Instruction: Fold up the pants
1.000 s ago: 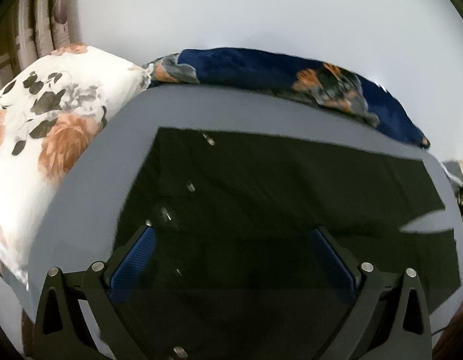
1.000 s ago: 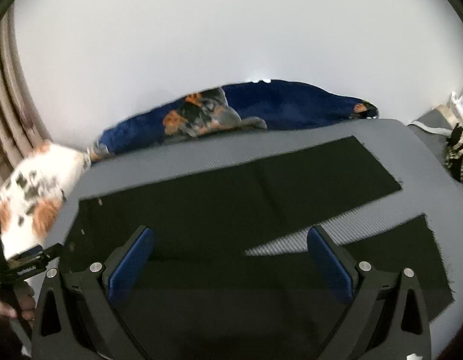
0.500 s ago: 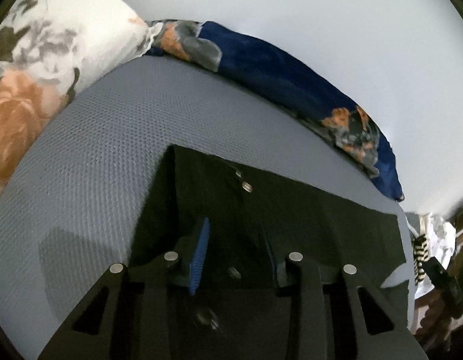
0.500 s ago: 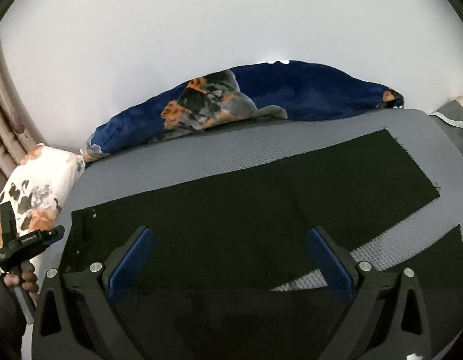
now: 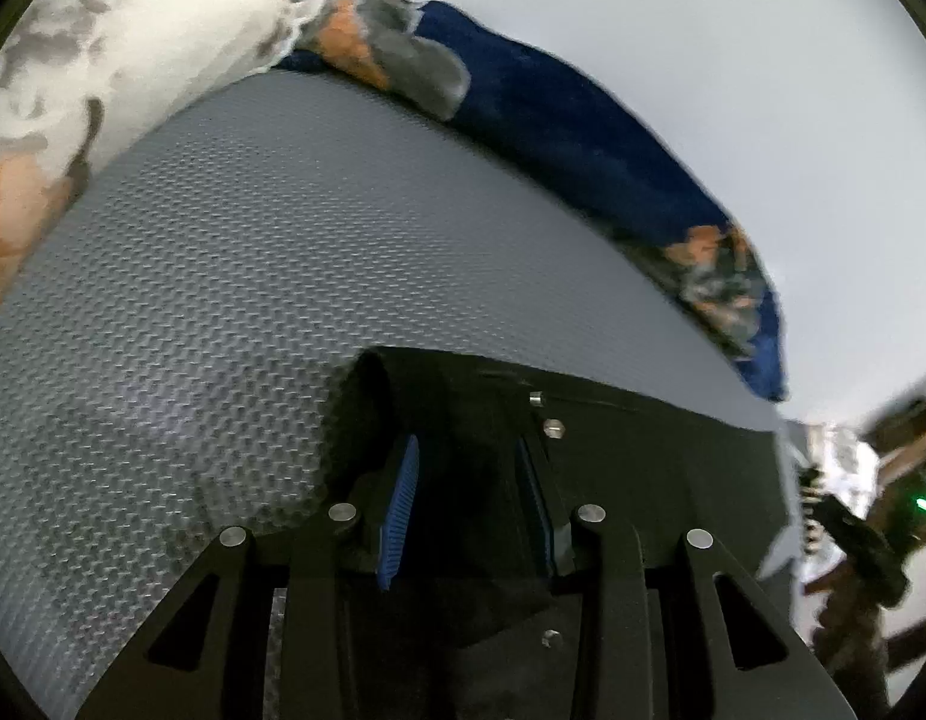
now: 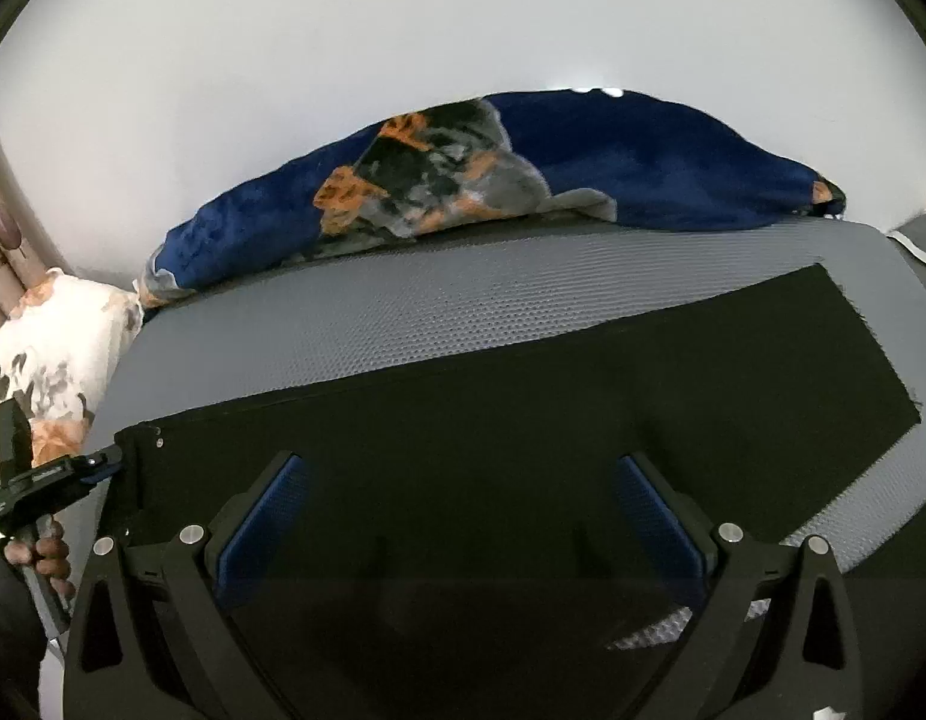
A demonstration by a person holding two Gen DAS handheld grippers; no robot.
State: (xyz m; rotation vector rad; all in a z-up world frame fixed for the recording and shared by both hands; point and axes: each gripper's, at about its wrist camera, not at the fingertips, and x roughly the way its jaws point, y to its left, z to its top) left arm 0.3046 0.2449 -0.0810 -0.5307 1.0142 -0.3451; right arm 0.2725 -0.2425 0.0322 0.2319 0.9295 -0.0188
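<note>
Black pants point(image 6: 523, 396) lie flat across a grey textured mattress point(image 6: 403, 300), waistband at the left and legs running right. My left gripper point(image 5: 466, 450) sits at the waistband's left corner, its blue pads point(image 5: 397, 510) drawn close with a bunch of the black fabric point(image 5: 643, 450) between them, near the metal buttons point(image 5: 553, 427). The right wrist view shows this left gripper point(image 6: 103, 462) at the corner, held by a hand point(image 6: 43, 552). My right gripper point(image 6: 460, 468) hovers wide open over the middle of the pants with nothing between its fingers.
A dark blue floral blanket point(image 6: 643, 162) lies along the far edge of the mattress against a white wall. A white floral pillow point(image 6: 43, 348) sits at the left end. Blurred clutter point(image 5: 853, 510) stands beyond the mattress's right end.
My left gripper went from wide open over the pants to narrowed on the waistband corner, moving left and down. My right gripper moved lower and closer to the pants, still open.
</note>
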